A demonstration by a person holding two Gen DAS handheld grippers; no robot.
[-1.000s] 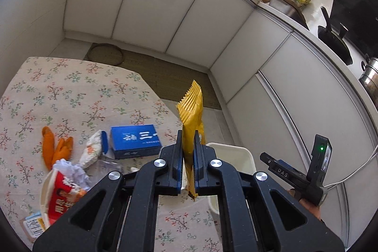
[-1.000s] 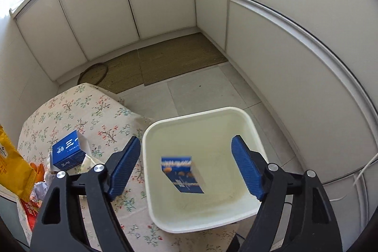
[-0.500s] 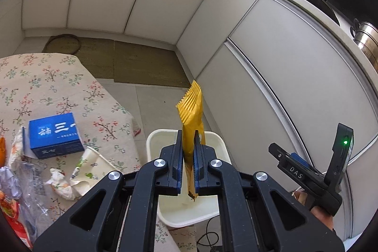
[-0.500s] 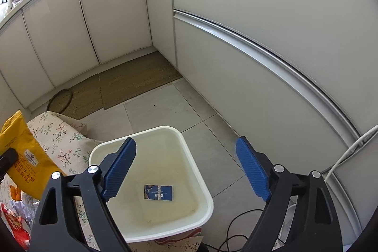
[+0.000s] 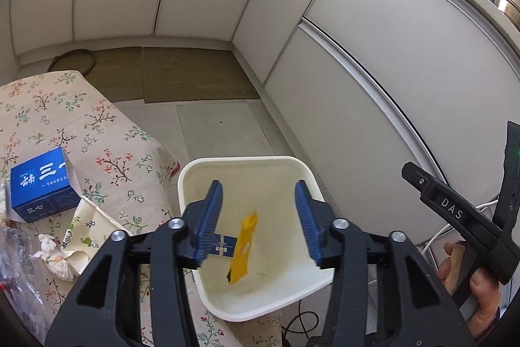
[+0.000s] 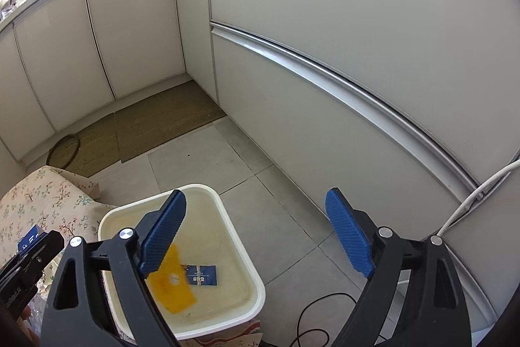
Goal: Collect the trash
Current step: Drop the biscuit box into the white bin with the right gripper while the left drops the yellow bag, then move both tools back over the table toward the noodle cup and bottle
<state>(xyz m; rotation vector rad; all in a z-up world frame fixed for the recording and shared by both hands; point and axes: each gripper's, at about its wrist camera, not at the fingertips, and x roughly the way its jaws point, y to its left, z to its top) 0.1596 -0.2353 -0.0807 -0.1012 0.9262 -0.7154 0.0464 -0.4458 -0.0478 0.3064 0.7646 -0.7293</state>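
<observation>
White letters "DAS" stood on the black body of the right gripper [image 5: 451,212], seen at the right edge of the left wrist view. The blue box [image 5: 42,189] on the flowered tabletop [image 5: 107,148] carried large white Chinese characters on its top face, of which "三" could be read; the smaller white line beneath them and the print on its front side were too small to read. The small blue packet [image 6: 201,274] in the white bin [image 6: 240,252] bore white print, too small to make out. The yellow wrapper [image 6: 170,285] in the same bin showed a white mark, blurred and unreadable.
</observation>
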